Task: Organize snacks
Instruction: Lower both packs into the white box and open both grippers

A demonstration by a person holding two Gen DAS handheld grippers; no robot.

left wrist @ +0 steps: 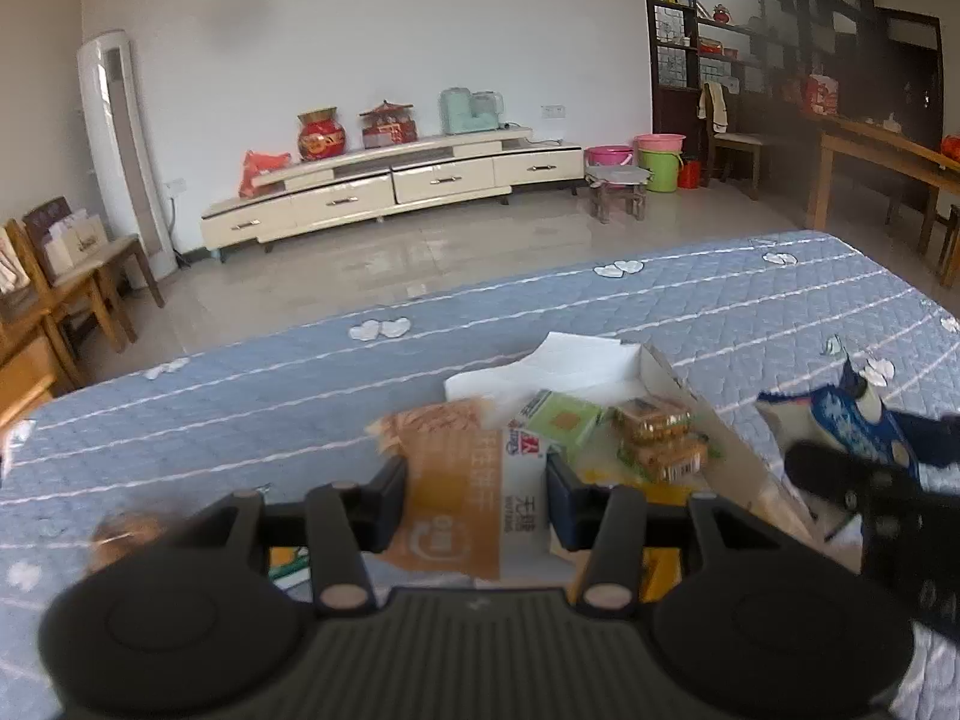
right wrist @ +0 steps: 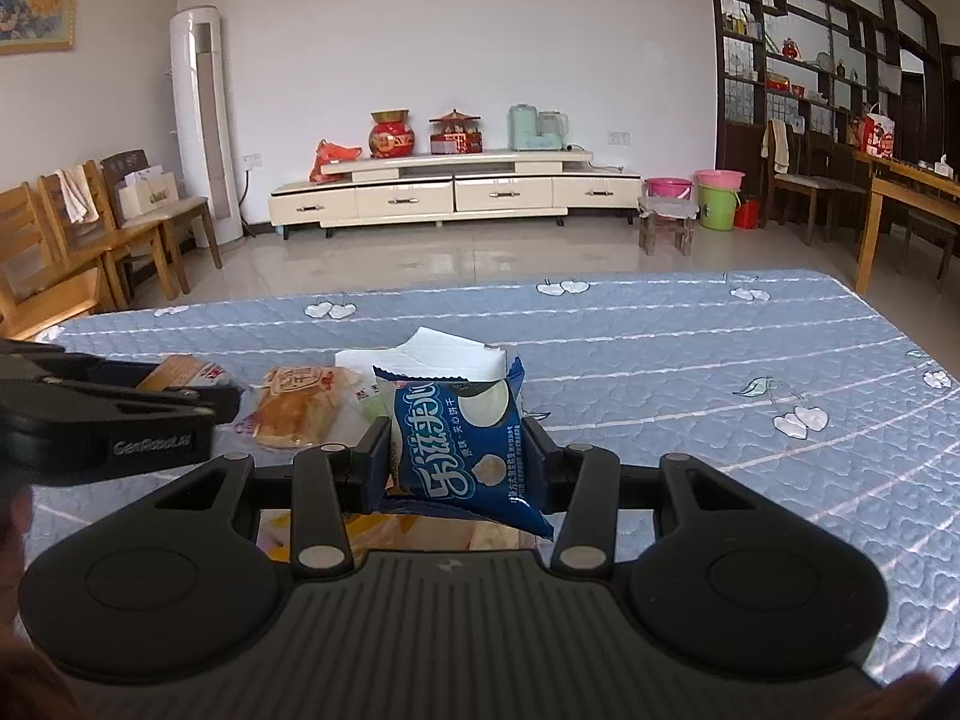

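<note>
My left gripper [left wrist: 474, 492] is shut on an orange and white snack packet [left wrist: 462, 498], held over the near side of an open white cardboard box [left wrist: 666, 372]. Inside the box lie a green packet [left wrist: 561, 423] and two clear-wrapped cakes [left wrist: 657, 438]. In the right wrist view my right gripper [right wrist: 459, 450] is shut on a blue biscuit packet [right wrist: 465, 444], lifted above the bed. That blue packet [left wrist: 852, 420] and the right gripper show at the right edge of the left wrist view. A bread packet [right wrist: 297, 408] lies left of the box [right wrist: 438, 354], beside the left gripper [right wrist: 198, 387].
Everything rests on a blue quilted bedcover [right wrist: 720, 360] with white heart prints. More packets lie under the grippers near the front edge [right wrist: 420, 531]. Beyond the bed are tiled floor, wooden chairs [right wrist: 90, 240] at left and a low cream cabinet [right wrist: 456, 192].
</note>
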